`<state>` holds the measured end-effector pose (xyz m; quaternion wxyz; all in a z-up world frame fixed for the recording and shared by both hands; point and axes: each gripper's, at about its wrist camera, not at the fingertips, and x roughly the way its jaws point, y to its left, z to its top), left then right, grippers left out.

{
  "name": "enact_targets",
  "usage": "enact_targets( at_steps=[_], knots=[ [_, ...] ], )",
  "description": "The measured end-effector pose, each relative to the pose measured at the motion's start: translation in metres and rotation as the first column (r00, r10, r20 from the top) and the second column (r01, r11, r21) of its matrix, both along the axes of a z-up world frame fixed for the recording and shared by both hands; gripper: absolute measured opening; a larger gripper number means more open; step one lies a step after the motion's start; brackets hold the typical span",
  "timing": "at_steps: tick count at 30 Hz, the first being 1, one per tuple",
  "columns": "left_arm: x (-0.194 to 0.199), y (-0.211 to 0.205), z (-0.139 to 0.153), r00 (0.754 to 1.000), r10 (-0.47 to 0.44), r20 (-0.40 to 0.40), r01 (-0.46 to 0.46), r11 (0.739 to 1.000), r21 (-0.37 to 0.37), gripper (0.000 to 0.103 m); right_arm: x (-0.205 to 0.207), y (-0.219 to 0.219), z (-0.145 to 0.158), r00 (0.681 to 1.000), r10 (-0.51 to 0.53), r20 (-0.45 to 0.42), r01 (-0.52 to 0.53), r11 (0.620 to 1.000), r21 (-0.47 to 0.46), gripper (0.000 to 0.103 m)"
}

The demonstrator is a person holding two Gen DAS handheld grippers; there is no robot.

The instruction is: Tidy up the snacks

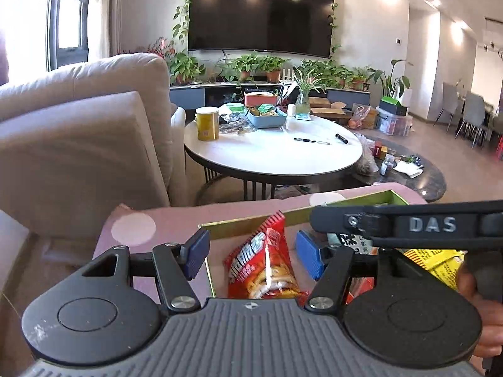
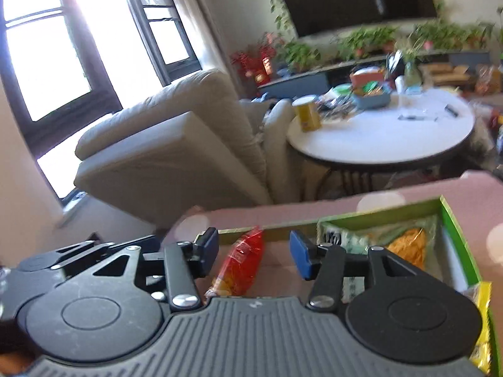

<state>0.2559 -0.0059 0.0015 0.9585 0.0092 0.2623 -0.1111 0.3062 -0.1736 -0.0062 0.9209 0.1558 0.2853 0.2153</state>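
Observation:
A green-walled snack box sits on a pink dotted surface. A red snack bag stands in the box between the fingers of my open left gripper, untouched by the pads. The right gripper's black body crosses the left wrist view at right, above a yellow packet. In the right wrist view my right gripper is open above the box, with the red bag below between its fingers. A green bag with orange snacks lies in the box's right part.
A beige sofa stands at left. A white oval table beyond holds a yellow can, a blue tray and pens. Plants and a TV line the far wall.

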Motion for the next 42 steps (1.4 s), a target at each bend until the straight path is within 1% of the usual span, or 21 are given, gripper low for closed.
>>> enact_targets(
  at_steps=[2,5,8,10,11,12,15,20,25,27,30,32,37,40,42],
  knots=[
    [-0.004,0.001,0.0,1.0,0.006,0.004,-0.007,1.0,0.008,0.06,-0.006,-0.005,-0.001,1.0,0.012,-0.013,-0.012,1.0,0.013,0.049],
    [-0.012,0.003,0.0,1.0,-0.006,0.004,0.006,1.0,0.005,0.062,-0.016,-0.005,0.001,1.0,0.012,0.0,-0.012,1.0,-0.012,0.049],
    [-0.021,0.003,0.001,1.0,-0.02,-0.002,0.02,1.0,0.001,0.064,-0.026,-0.006,0.003,0.999,0.036,-0.005,-0.036,0.999,-0.012,0.049],
    [-0.029,0.003,-0.001,1.0,-0.022,-0.013,0.023,1.0,0.006,0.071,-0.032,-0.004,0.004,0.999,0.045,-0.003,-0.045,0.999,-0.015,0.049],
    [-0.034,0.003,-0.002,1.0,-0.02,-0.02,0.021,1.0,0.012,0.078,-0.038,-0.006,0.003,0.999,0.048,-0.002,-0.048,0.999,-0.012,0.049],
    [-0.037,0.003,-0.003,0.999,-0.021,-0.024,0.022,1.0,0.018,0.08,-0.043,-0.008,0.003,0.999,0.05,-0.003,-0.05,0.999,-0.006,0.049],
    [-0.052,0.004,-0.007,0.999,-0.026,-0.033,0.026,0.999,0.02,0.08,-0.059,-0.016,-0.003,0.998,0.064,-0.013,-0.064,0.998,0.006,0.049],
    [-0.074,0.015,-0.009,0.999,-0.011,-0.05,0.01,1.0,-0.02,0.081,-0.079,-0.021,-0.009,0.997,0.063,-0.034,-0.063,0.998,-0.016,0.049],
    [-0.099,0.027,-0.011,0.998,0.0,-0.061,0.0,1.0,-0.006,0.082,-0.096,-0.023,-0.01,0.997,0.068,-0.039,-0.069,0.997,-0.023,0.049],
    [-0.109,0.034,-0.011,0.998,0.01,-0.064,-0.011,1.0,-0.009,0.085,-0.101,-0.022,-0.01,0.997,0.07,-0.038,-0.071,0.997,-0.027,0.049],
    [-0.123,0.045,-0.014,0.997,0.019,-0.079,-0.02,1.0,-0.017,0.085,-0.107,-0.02,-0.01,0.997,0.073,-0.041,-0.074,0.997,-0.026,0.049],
    [-0.133,0.051,-0.019,0.995,0.016,-0.096,-0.018,1.0,-0.022,0.086,-0.112,-0.018,-0.01,0.996,0.077,-0.045,-0.078,0.997,-0.028,0.05],
    [-0.155,0.063,-0.035,0.991,0.037,-0.13,-0.038,0.999,-0.007,0.086,-0.125,-0.015,-0.011,0.995,0.086,-0.048,-0.088,0.996,-0.034,0.053],
    [-0.165,0.071,-0.043,0.986,0.05,-0.161,-0.056,0.998,-0.028,0.086,-0.135,-0.013,-0.012,0.994,0.097,-0.045,-0.099,0.994,-0.047,0.054],
    [-0.174,0.076,-0.047,0.983,0.04,-0.181,-0.052,0.997,-0.059,0.086,-0.141,-0.013,-0.013,0.994,0.097,-0.044,-0.099,0.994,-0.051,0.055]
  ],
)
